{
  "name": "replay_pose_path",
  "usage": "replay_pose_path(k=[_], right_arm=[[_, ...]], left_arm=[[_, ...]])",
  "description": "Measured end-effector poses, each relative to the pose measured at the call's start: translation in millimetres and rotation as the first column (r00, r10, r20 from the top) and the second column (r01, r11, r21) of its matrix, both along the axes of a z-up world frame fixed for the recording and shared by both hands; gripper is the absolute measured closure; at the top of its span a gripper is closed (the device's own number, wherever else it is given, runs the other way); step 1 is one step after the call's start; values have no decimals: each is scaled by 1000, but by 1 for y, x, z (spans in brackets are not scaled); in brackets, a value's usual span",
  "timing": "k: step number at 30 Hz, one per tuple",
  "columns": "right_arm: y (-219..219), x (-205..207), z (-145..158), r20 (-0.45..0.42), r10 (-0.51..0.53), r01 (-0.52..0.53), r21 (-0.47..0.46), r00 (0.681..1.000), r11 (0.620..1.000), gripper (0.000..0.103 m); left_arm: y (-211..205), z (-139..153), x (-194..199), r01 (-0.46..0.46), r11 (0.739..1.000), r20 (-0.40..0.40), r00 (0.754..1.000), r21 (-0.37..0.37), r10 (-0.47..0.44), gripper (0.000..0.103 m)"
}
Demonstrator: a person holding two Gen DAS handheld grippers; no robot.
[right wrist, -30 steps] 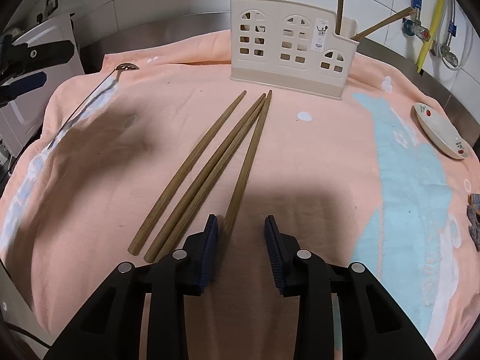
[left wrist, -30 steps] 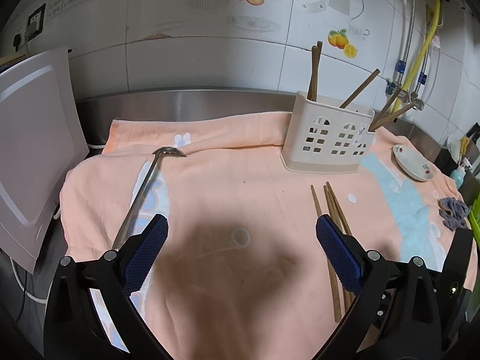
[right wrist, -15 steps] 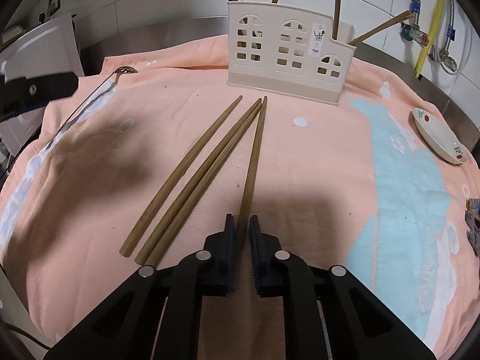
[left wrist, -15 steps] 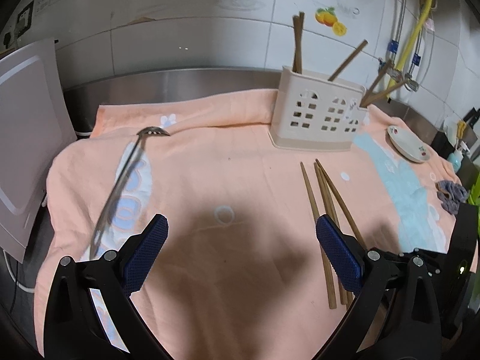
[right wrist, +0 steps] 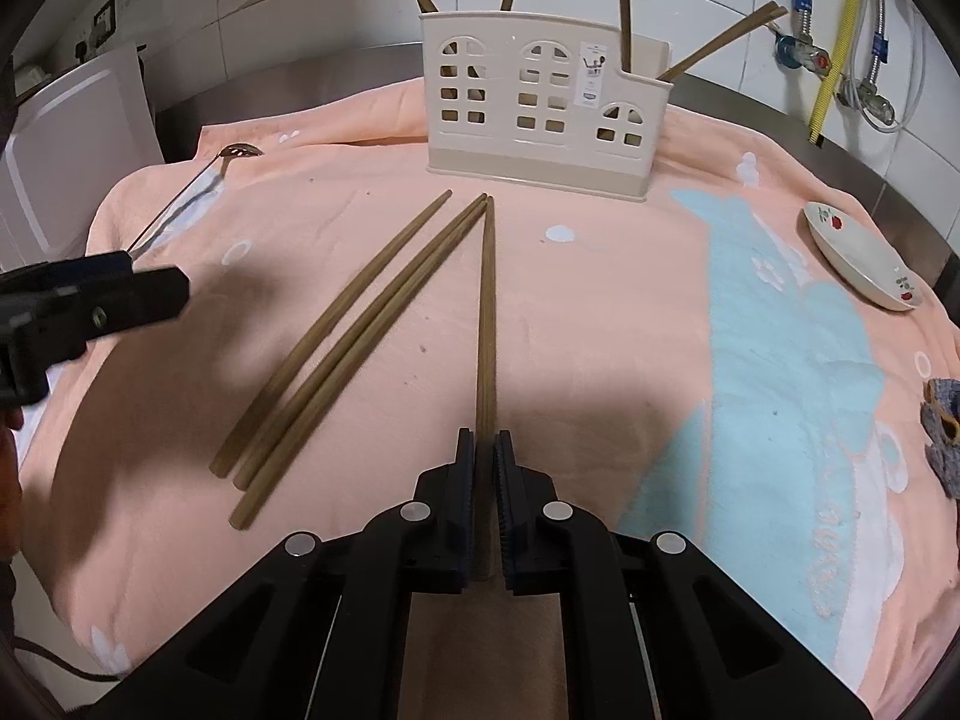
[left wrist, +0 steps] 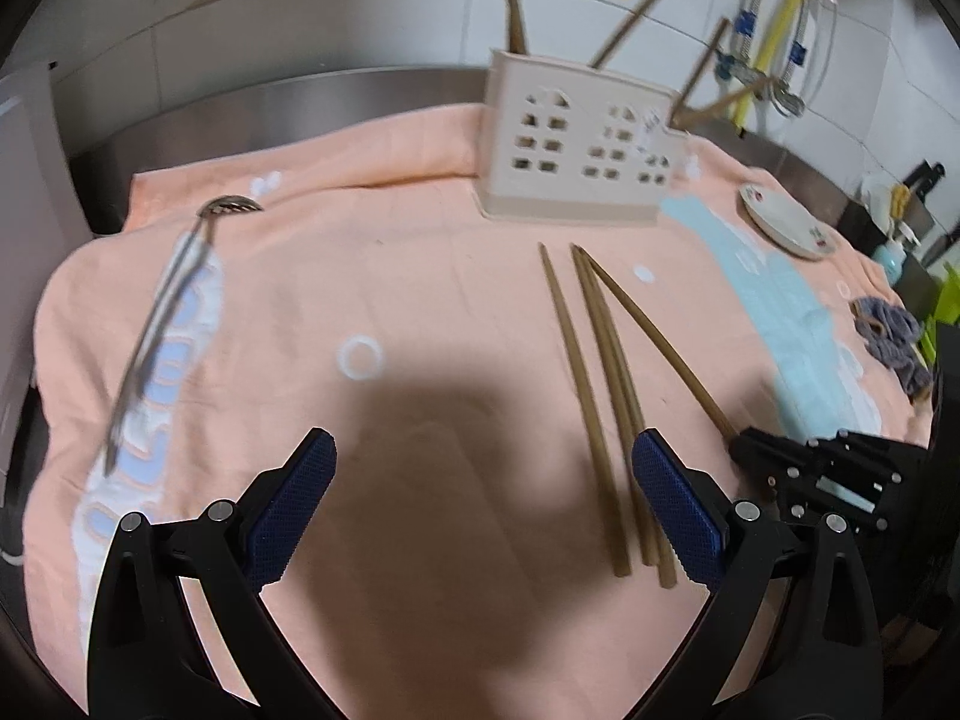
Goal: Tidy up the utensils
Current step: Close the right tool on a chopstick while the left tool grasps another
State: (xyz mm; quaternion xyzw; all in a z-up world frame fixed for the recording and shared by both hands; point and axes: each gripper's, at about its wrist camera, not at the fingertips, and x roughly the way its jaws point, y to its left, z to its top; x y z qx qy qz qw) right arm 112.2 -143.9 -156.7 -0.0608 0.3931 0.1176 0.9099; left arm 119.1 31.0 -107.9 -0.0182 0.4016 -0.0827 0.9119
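Your right gripper was clamped on one brown wooden chopstick, frame centre. Left gripper hung wide apart, empty. Cream plastic holder, top centre, already had several chopsticks; three loose chopsticks + slotted metal spoon upper left remained on the towel.
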Motion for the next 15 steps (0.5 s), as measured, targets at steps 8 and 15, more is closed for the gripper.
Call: replay_pose_path(k=[8,15], right_arm=[[-12,-3,-3,-2,10,-10,20,1000,1000,96],[-17,-5,-4,6,26,-27,54,1000,998,91]], left_arm=[[-20,-10,4,35,999,-27,999,6,-35,7],[-34,-16,10,59,998,-54,997,4,-58,34]])
